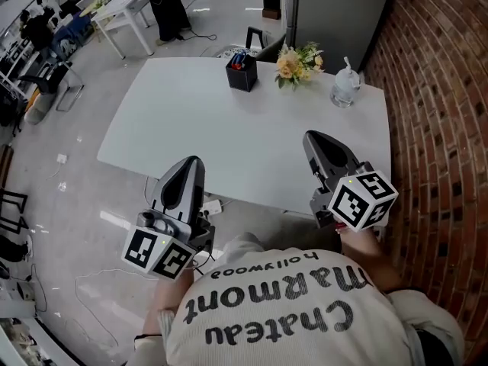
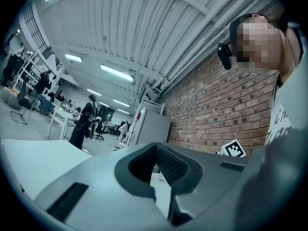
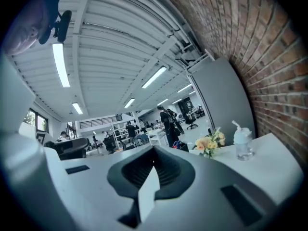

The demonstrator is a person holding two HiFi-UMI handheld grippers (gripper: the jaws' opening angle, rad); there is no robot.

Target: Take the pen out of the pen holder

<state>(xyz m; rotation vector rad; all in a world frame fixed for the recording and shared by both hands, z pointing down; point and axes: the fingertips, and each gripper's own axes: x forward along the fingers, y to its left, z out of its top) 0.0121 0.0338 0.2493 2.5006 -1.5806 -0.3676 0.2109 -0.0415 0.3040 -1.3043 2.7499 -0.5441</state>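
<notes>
A black square pen holder point(image 1: 242, 75) stands near the far edge of the white table point(image 1: 229, 151), with blue and red pens point(image 1: 239, 58) sticking out of its top. My left gripper point(image 1: 194, 163) hovers at the table's near left edge, far short of the holder; its jaws are closed together and hold nothing. My right gripper point(image 1: 313, 138) is over the near right part of the table, also shut and empty. In the left gripper view the gripper point(image 2: 161, 170) points towards the brick wall. In the right gripper view the gripper point(image 3: 151, 172) points towards the flowers, and its jaws largely hide the holder.
A small bunch of yellow flowers point(image 1: 296, 63) stands just right of the holder, and a clear bottle point(image 1: 345, 88) sits further right near the brick wall point(image 1: 442, 90). A grey cabinet point(image 1: 335, 10) stands behind the table. Desks and people fill the far room.
</notes>
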